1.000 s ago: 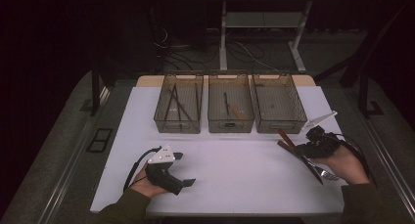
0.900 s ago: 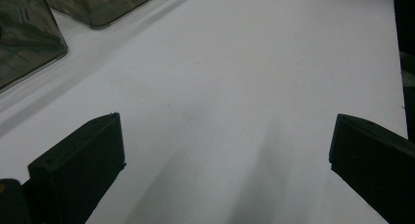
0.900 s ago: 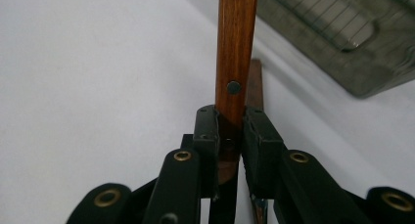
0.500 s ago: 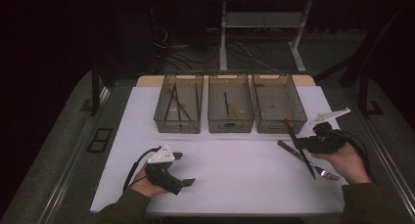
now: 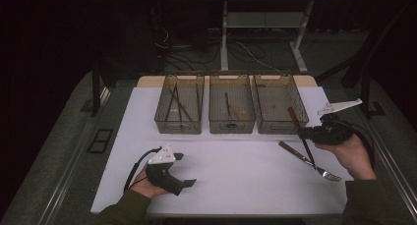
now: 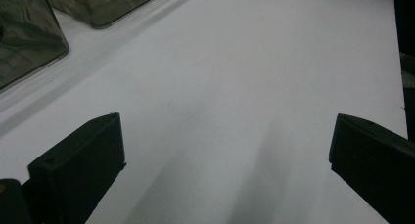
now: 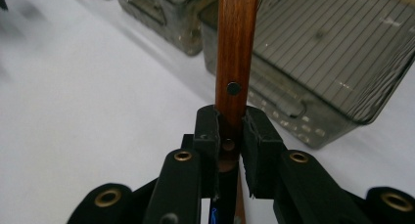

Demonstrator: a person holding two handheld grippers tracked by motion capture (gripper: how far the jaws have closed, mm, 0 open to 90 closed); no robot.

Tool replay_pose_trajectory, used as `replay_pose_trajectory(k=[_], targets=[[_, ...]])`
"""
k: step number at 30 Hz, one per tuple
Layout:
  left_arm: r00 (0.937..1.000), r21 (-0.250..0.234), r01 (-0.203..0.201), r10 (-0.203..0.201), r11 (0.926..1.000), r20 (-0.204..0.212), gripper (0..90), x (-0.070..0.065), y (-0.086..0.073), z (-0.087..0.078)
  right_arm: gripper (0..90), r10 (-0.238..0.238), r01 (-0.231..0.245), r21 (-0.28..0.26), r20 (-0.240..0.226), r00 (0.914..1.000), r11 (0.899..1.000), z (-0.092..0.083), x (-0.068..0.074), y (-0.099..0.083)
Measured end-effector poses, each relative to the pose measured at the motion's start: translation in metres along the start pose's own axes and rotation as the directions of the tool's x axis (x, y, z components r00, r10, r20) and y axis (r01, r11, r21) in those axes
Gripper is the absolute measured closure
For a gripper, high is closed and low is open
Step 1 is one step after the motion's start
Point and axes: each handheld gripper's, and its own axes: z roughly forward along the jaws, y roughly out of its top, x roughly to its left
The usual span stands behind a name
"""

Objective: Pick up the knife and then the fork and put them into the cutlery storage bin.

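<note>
The right gripper pinched the wooden-handled knife and had lifted it off the table since a second earlier, nearer the right bin, so sorting looked underway. The fork lay below. The left gripper rested near-left, jaws spread.

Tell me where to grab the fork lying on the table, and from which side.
Take the fork by its brown wooden handle, probably from straight above, jaws across its width. It lies flat on the white table, handle toward the bins, tines toward the near edge; the handle is thicker than the thin metal neck.
</note>
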Motion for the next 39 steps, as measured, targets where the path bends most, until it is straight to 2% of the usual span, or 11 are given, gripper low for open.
replay_pose_trajectory(k=[6,18,26,33,39], targets=[[1.0000,-0.001,0.001,-0.001,1.0000,0.002,0.0,0.000,0.000,0.000,77.8,0.015,-0.014,-0.042,0.004,0.9999,0.999,-0.004,-0.006,0.016],[1.0000,-0.001,-0.005,0.005,1.0000,0.003,0.0,0.001,0.000,0.000,77.8,0.023,-0.019,-0.082,0.045,0.9987,0.996,-0.012,-0.021,0.058],[1.0000,-0.001,0.000,0.000,1.0000,0.004,0.0,0.000,0.000,0.000,77.8,0.004,0.006,-0.108,0.091,0.9958,0.994,-0.015,-0.033,0.095],[1.0000,-0.003,0.001,-0.001,1.0000,0.008,0.0,0.000,0.000,0.000,77.8,-0.012,0.027,-0.105,0.144,0.9896,0.994,-0.002,-0.042,0.121],[0.9999,-0.005,0.001,-0.001,1.0000,0.011,0.0,0.000,0.000,0.000,77.8,-0.018,0.033,-0.083,0.178,0.9839,0.996,0.023,-0.049,0.130]])
